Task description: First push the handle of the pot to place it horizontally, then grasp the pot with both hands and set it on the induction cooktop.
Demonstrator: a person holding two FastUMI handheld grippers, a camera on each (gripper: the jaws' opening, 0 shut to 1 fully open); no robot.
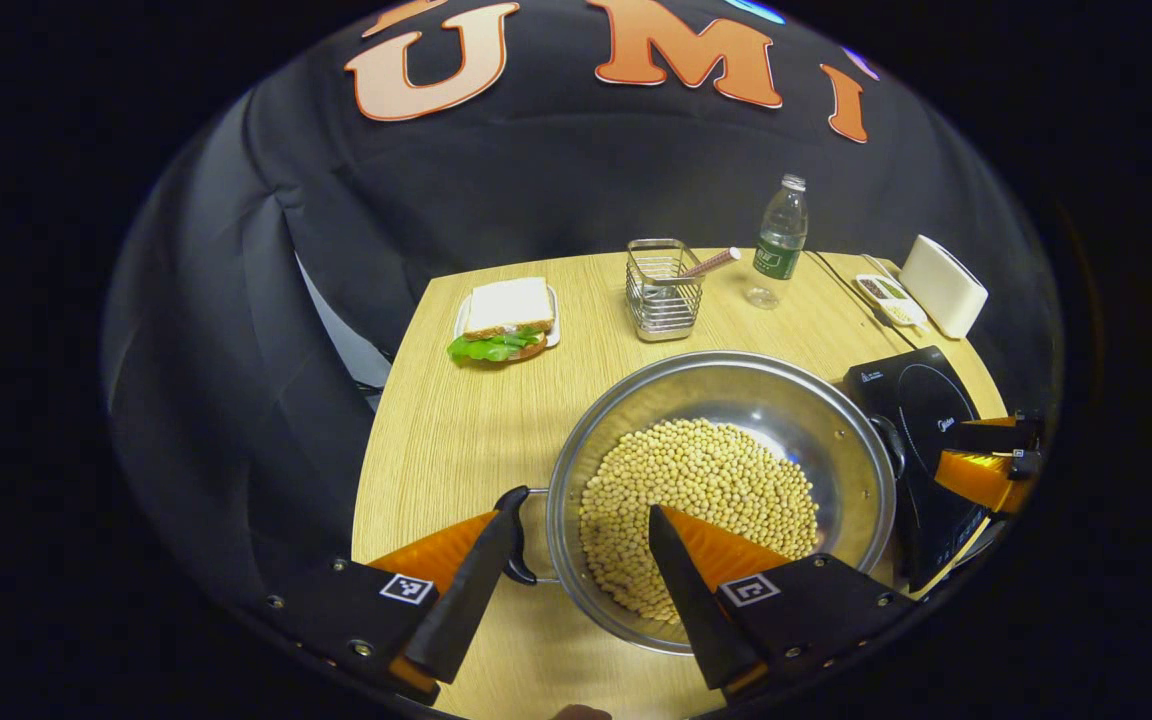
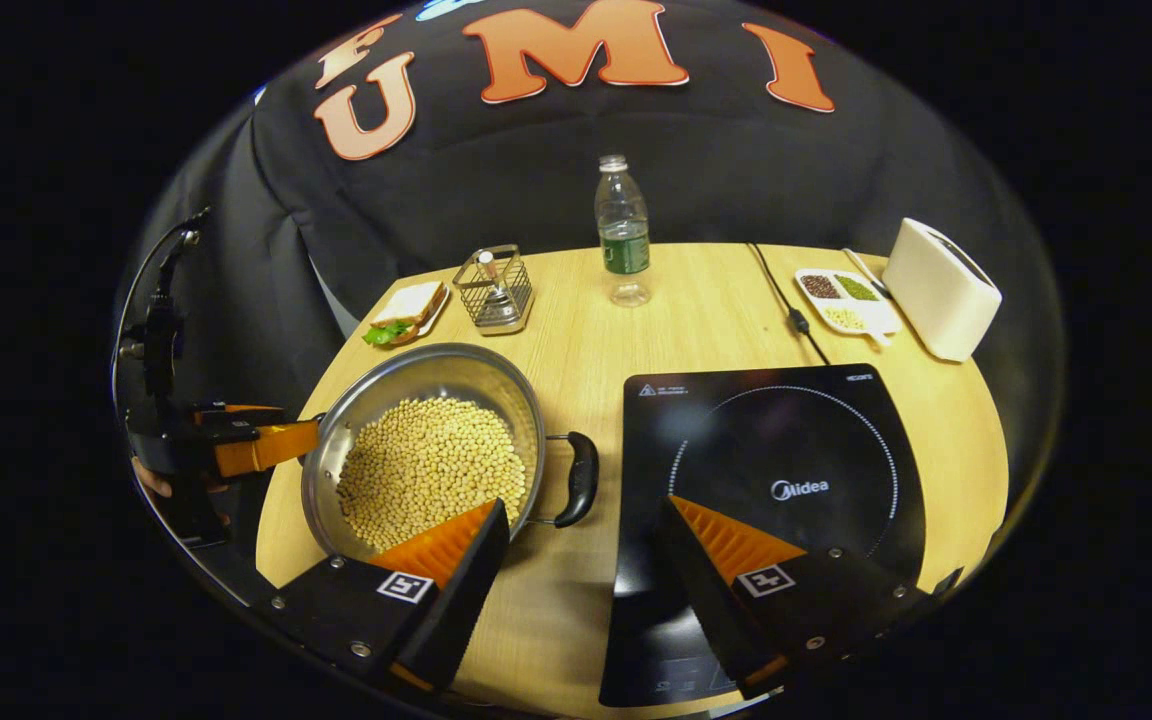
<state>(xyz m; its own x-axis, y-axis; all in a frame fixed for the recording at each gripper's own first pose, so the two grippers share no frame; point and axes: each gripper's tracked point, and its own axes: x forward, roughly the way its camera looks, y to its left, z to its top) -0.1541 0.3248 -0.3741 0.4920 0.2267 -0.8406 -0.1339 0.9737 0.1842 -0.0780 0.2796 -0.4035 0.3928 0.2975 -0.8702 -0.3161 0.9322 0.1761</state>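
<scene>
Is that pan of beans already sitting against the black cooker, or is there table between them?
Apart. In the right gripper view, bare wood shows between the pot, its handle and the induction cooktop.

wall: black cloth (image 2: 556, 180) — draped, creased | table (image 2: 696, 290): light wood-grain — lit evenly from above

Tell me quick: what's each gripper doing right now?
Left gripper: open, holding nothing, straddling the steel pot of soybeans' rim by its black handle.
Right gripper: open, holding nothing.
</scene>
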